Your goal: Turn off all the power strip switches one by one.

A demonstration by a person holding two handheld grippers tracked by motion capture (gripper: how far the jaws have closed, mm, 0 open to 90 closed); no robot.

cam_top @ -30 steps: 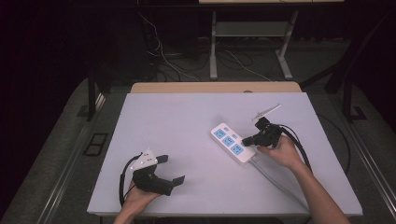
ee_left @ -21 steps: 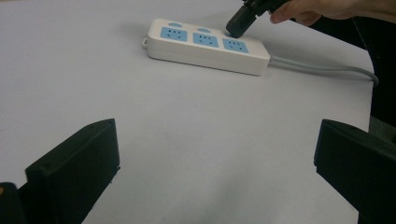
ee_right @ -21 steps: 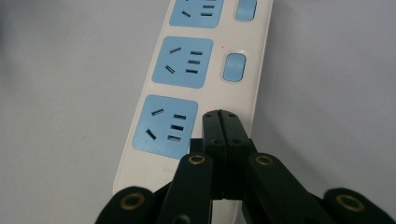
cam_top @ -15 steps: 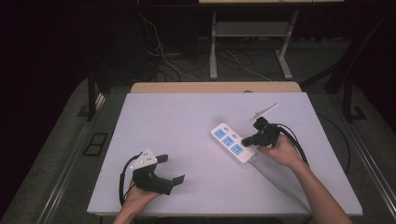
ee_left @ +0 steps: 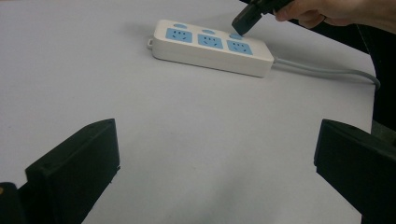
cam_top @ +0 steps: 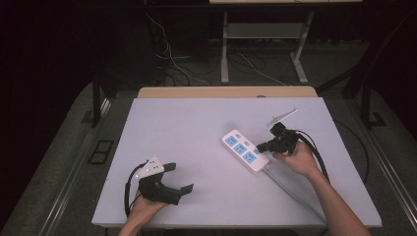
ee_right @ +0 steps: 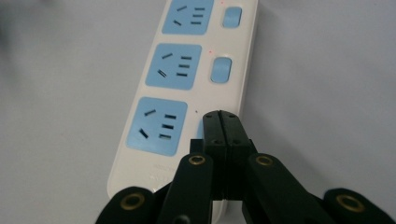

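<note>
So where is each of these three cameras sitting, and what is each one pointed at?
High view: above the person's side, looking forward and down on the table; both forearms, the left gripper and right gripper show.
Left gripper view: rides the left gripper, looking across the table between its open jaws at the power strip.
Right gripper view: rides the right gripper, shut jaws pointing down at a switch row.
Shared: all three show the power strip; the left gripper view also catches the right hand.
</note>
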